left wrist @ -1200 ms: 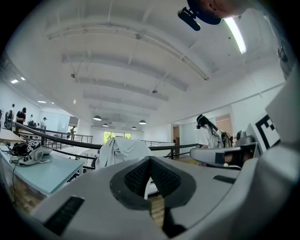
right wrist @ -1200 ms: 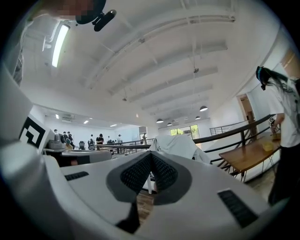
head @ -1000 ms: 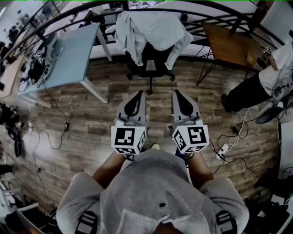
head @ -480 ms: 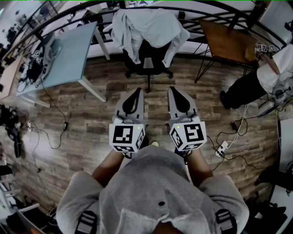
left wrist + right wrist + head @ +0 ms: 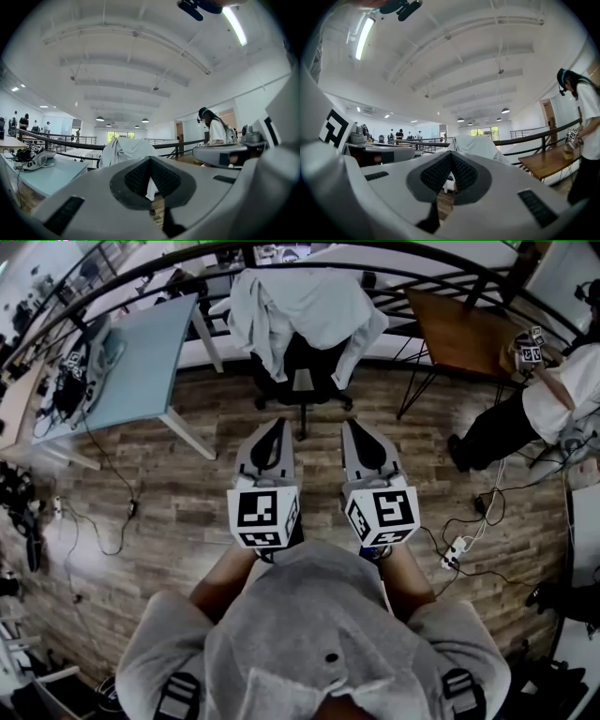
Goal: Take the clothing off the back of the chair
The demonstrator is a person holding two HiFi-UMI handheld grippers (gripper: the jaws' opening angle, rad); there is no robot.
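Here, the left tool (image 5: 278, 425) and the right tool (image 5: 349, 425) are held side by side above the wooden floor (image 5: 178, 474), and both point level toward the chair (image 5: 302, 362). Each tool has its jaws pressed together, with nothing between them. The clothing (image 5: 309, 306), a pale garment, hangs over the back of the black chair. It is straight ahead of both tools and well apart from them, and its ends fall down on both sides of the chair back. In both gripper views the garment shows just above the closed jaws, in front of a dark railing (image 5: 80, 144). To the left of the left tool stands a blue table (image 5: 141, 352) with cables and devices on its far end. To the right of the right tool stands a brown table (image 5: 464, 329), and beside it is a person (image 5: 553, 404) in a white shirt.
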